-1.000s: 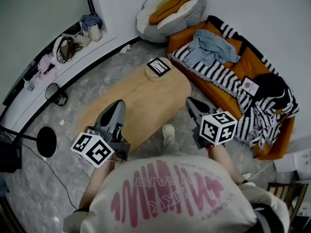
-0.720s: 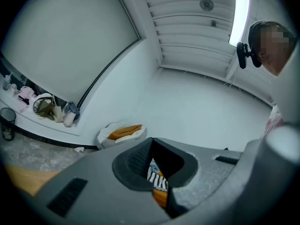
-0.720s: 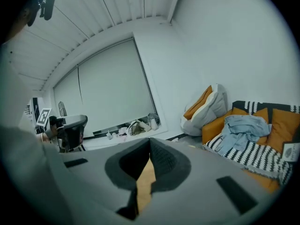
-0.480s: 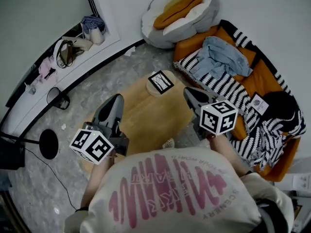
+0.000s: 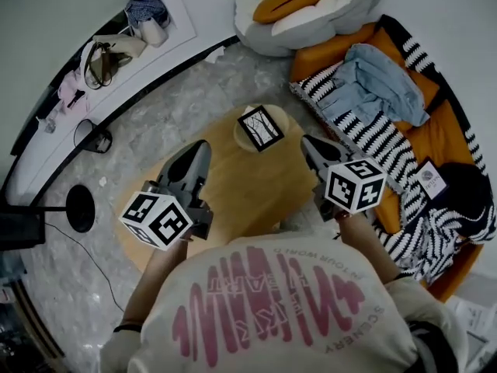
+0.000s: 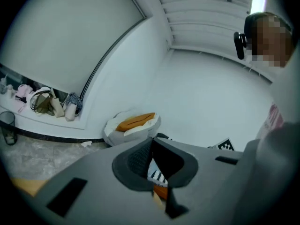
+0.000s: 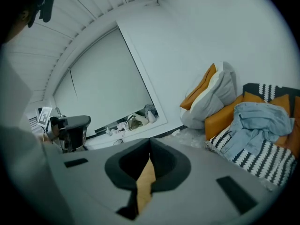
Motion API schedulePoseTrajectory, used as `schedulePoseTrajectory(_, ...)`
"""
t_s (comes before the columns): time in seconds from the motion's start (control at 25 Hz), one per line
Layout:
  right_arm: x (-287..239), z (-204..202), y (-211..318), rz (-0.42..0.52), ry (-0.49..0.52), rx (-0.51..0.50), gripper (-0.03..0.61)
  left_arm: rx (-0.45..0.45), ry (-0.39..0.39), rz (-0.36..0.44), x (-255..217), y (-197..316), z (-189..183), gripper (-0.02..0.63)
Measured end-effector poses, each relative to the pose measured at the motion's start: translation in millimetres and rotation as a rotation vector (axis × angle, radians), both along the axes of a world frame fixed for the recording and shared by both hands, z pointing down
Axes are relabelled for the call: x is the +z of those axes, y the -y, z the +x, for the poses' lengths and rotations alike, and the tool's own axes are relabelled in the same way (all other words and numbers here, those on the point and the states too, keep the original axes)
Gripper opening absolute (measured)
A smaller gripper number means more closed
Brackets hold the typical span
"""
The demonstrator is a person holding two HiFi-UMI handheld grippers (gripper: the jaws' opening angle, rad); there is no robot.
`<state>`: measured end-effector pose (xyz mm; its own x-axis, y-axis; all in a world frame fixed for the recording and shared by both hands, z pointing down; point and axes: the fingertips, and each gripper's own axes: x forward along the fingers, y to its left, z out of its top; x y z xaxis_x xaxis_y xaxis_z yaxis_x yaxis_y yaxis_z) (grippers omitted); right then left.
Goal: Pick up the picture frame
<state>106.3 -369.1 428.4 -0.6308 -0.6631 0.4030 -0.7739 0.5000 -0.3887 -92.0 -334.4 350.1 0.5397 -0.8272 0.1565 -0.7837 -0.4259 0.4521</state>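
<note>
The picture frame [image 5: 261, 128], black-edged with a pale print, rests on a small round stand at the far end of the oval wooden table [image 5: 241, 181]. My left gripper [image 5: 200, 148] hovers over the table's left part, its tip short of the frame and to its left. Just right of the frame, my right gripper [image 5: 307, 141] is over the table's right edge. Both are shut with nothing held. The frame does not show in the left gripper view, where the left gripper [image 6: 152, 139] points at the wall. The right gripper [image 7: 150, 142] shows only a sliver of table between its jaws.
An orange sofa [image 5: 365, 123] with a striped blanket and blue clothing [image 5: 387, 80] stands right of the table. A white and orange cushion [image 5: 311, 6] lies beyond it. A wall ledge with bags [image 5: 109, 53] runs along the left. A black round base [image 5: 80, 207] sits on the floor.
The person has stepped up to the table. Both grippers came forward and a little down, so the frame now lies between their tips rather than far ahead.
</note>
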Motion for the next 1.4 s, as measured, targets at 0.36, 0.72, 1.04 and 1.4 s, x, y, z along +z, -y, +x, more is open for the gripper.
schedulePoseTrajectory(0.36, 107.4, 13.0, 27.4, -0.219, 0.083, 0.05, 0.005, 0.089, 0.147, -0.174, 95.4, 73.4, 34.5, 0.004)
schedulePoseTrajectory(0.72, 204.6, 27.7, 41.1, -0.363, 0.161, 0.105, 0.006, 0.193, 0.327, -0.353, 196.8, 122.3, 65.3, 0.005)
schedulePoseTrajectory(1.04, 253.6, 38.2, 28.2, -0.464, 0.202, 0.152, 0.006, 0.293, 0.486, -0.453, 261.0, 153.4, 63.4, 0.004)
schedulePoseTrajectory(1.4, 304.3, 67.9, 16.1, -0.531, 0.209, 0.237, 0.006, 0.4, 0.684, -0.568, 328.4, 194.9, 51.8, 0.008)
